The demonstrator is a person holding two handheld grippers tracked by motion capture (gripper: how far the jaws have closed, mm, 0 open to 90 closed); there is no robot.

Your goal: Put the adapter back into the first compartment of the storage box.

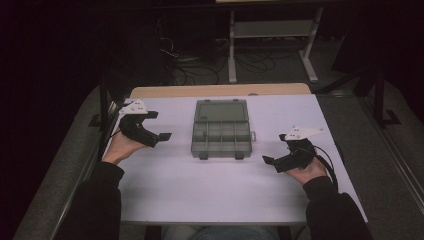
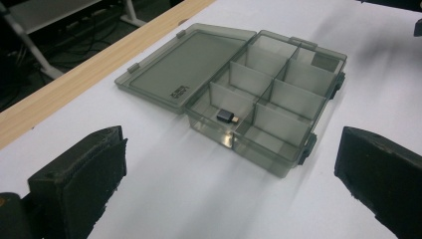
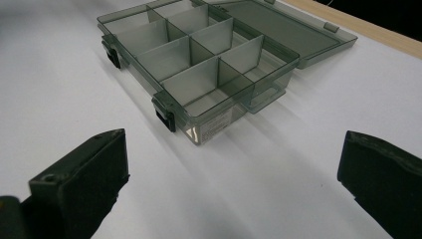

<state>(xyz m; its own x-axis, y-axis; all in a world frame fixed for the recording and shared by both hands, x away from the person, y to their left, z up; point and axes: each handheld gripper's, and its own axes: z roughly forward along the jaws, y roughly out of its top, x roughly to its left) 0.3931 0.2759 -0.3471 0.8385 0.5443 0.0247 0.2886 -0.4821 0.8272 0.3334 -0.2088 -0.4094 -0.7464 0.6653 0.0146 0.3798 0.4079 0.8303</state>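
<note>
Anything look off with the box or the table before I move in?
Nothing stands out. The compartment box sits square on the table, lid open flat, dividers upright. One small dark adapter lies in a corner compartment. Both grippers, left and right, hang open, apart from it.

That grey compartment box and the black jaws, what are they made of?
The compartment box looks like smoky, see-through hard plastic: its dividers and the white table show through its glossy walls. The jaws of the left gripper look padded with matte black foam or rubber; their edges appear rough, though which of the two is unclear.
</note>
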